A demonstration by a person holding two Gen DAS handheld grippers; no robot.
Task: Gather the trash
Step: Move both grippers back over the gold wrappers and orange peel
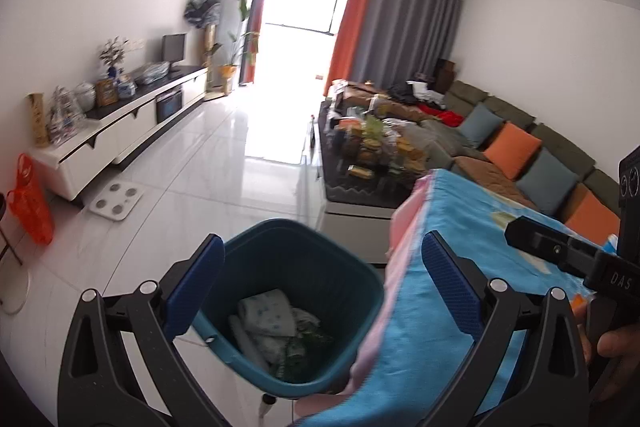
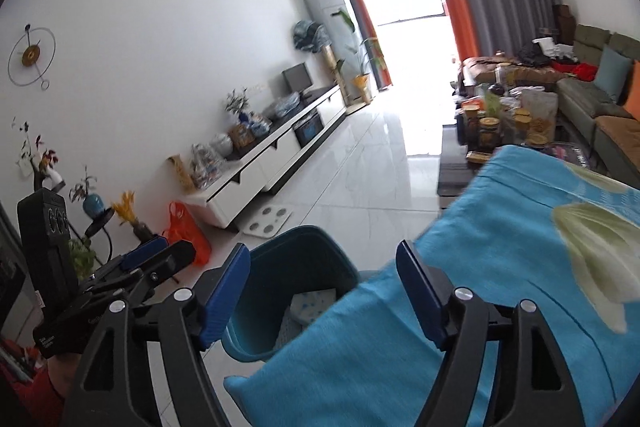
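A teal waste bin (image 1: pixel 288 259) stands on the white floor beside a table draped in a blue cloth (image 1: pixel 452 235). White dotted paper trash (image 1: pixel 268 319) and some green scraps lie in the bin. My left gripper (image 1: pixel 324 287) hovers open above the bin's mouth with nothing between its fingers. My right gripper (image 2: pixel 326 293) is also open and empty, above the bin (image 2: pixel 296 267) and the cloth's edge (image 2: pixel 460 267); paper trash (image 2: pixel 314 303) shows inside the bin. In the left wrist view one black finger of the right gripper (image 1: pixel 540 243) reaches in from the right. The left gripper (image 2: pixel 164 255) appears at the left of the right wrist view.
A dark coffee table (image 1: pixel 360 187) crowded with jars and snacks stands beyond the blue cloth, with a sofa and cushions (image 1: pixel 512 151) to its right. A white TV cabinet (image 1: pixel 120 131) lines the left wall. A bathroom scale (image 1: pixel 116 201) and an orange plastic bag (image 1: pixel 30 199) sit on the floor.
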